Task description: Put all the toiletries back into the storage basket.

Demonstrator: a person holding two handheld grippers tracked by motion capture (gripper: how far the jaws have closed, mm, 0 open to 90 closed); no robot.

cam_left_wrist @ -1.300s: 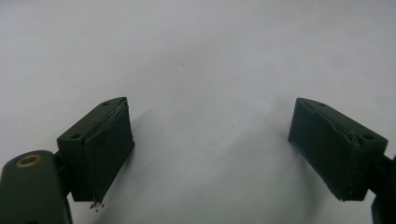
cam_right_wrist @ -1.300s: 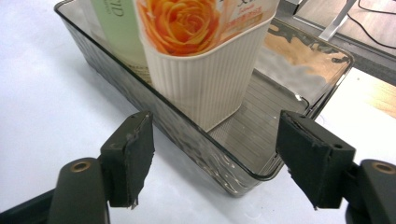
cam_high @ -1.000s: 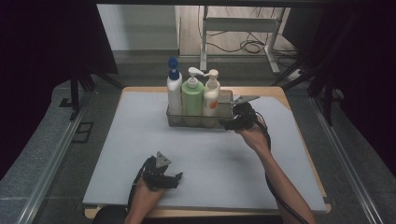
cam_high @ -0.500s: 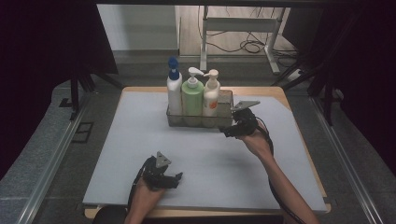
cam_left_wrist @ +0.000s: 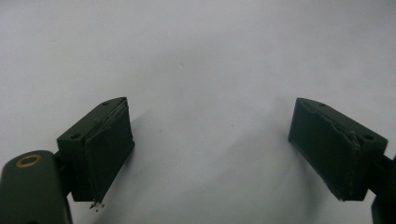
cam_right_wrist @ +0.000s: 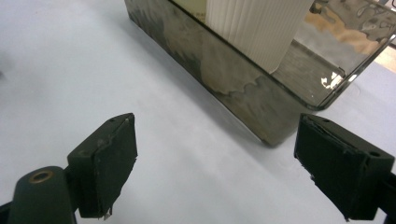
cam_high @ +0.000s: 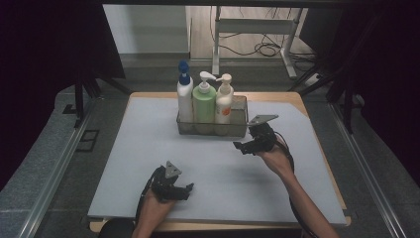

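Three pump bottles (cam_high: 204,101), one clear bin (cam_high: 237,130), one grey mat (cam_high: 124,163), two tongs (cam_high: 245,147)

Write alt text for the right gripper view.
Open black tongs hover empty over a pale grey mat, just short of a clear plastic bin. Inside the bin stands a white ribbed bottle.

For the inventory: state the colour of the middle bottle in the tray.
Light green, with a white pump; the middle bottle shows best in the high view.
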